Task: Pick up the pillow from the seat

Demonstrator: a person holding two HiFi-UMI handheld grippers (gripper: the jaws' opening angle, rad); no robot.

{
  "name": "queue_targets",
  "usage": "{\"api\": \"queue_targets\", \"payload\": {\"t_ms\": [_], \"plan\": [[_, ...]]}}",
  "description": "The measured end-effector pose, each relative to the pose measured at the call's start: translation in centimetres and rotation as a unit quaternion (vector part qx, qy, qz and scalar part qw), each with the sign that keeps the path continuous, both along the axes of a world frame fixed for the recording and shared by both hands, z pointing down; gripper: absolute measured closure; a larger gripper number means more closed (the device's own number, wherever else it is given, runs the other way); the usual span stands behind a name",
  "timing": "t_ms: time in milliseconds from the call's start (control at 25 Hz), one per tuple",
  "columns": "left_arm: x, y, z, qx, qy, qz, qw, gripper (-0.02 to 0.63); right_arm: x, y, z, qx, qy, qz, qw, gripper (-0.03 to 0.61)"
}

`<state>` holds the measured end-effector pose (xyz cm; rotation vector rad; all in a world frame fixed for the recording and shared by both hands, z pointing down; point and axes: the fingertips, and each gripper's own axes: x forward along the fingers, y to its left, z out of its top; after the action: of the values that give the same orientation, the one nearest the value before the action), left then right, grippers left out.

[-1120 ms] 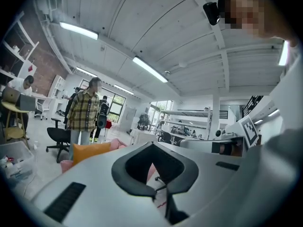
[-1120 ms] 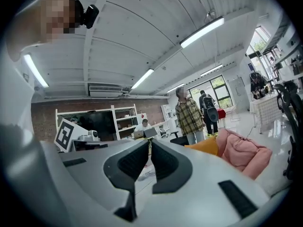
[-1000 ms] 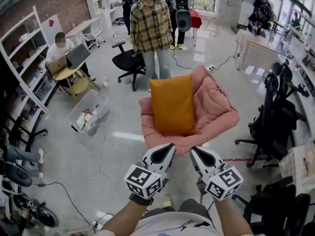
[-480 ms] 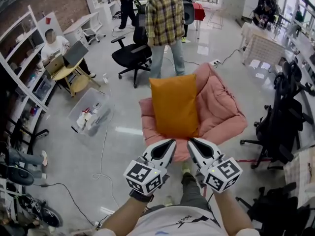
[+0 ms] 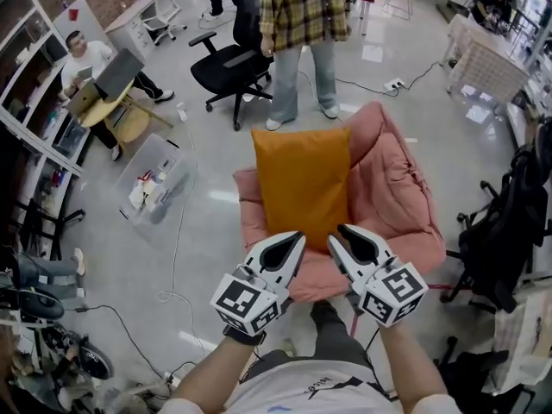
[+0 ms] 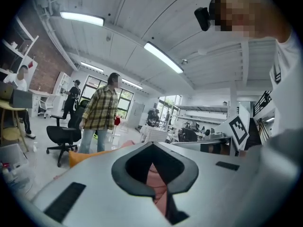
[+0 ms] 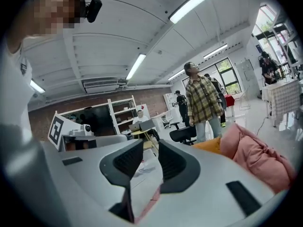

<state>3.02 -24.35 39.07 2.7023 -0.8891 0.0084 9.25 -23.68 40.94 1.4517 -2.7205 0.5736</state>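
Orange pillow (image 5: 302,184) is propped upright on the pink seat (image 5: 392,201), leaning against its back. Both claws hover just short of its lower edge, touching nothing. The left gripper (image 5: 296,240) is pinched together and the right gripper (image 5: 339,235) is just opening, with nothing in between. My worry: a gap that narrow won't take a fat cushion, so they'd shove it over or snag the seat fabric.

I saw a bright, evenly lit room: ceiling tube lights (image 6: 163,58) glowed overhead, the glossy floor (image 5: 216,197) threw glare, and both gripper views bent and darkened at the edges.
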Motion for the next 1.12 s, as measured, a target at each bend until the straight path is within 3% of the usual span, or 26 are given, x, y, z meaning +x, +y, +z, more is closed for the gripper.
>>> {"api": "queue_targets", "payload": {"t_ms": [440, 1120], "plan": [[8.4, -11.9, 6.7, -0.03, -0.03, -0.007, 0.9991, 0.603, 8.7, -13.3, 9.4, -0.065, 0.002, -0.007, 0.998, 0.407], [13.0, -21.6, 17.8, -0.084, -0.064, -0.013, 0.9943, 0.603, 13.4, -25.7, 23.3, -0.123, 0.013, 0.014, 0.992, 0.334]]}}
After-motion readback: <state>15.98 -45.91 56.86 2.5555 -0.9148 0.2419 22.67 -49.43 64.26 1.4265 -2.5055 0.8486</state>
